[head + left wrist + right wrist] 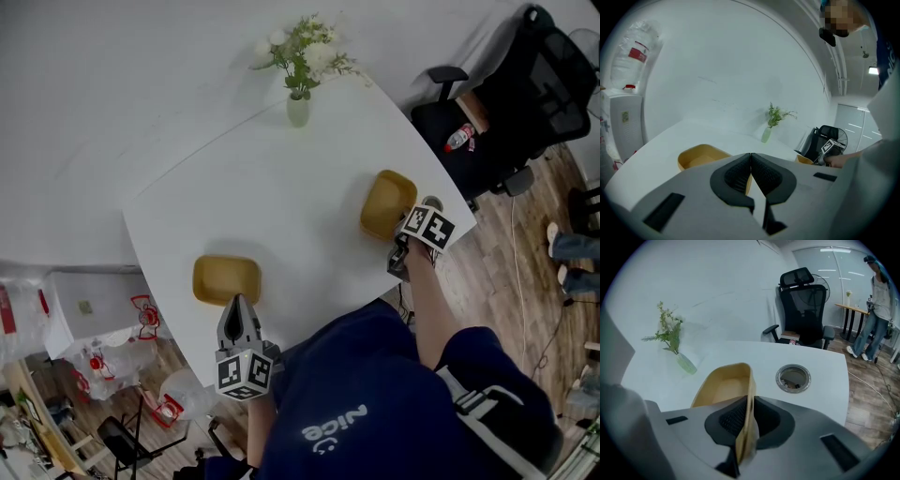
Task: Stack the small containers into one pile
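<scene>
While the two yellow containers sit well apart on the white desk (281, 187), we have a pair of tongs at each one. The right tongs (749, 413) are clamped on the right container (724, 385). Its thin side wall stands edge-on between the two dark ribbed pads, and both pads press against it. In the head view this container (387, 202) lies near the desk's right edge, with the marker cube of the right tongs just beside its near corner. We cannot tell whether the container rests flat on the desk or is lifted a little.

The left tongs (751, 161) are closed with nothing between them, their pad tips meeting in a single line. Seen from the head view, their tips (236, 300) lie at the near rim of the left container (226, 278), which sits upright close to the near edge of the desk. We cannot tell whether tips and rim touch. The left gripper view shows that container (701, 157) open and empty just beyond the tongs.

At the far corner of the desk stands a pale vase (298, 111) holding white flowers. A round cable port (793, 378) is set into the desk just beside the right container. A black office chair (506, 103) stands off the desk's right side.
</scene>
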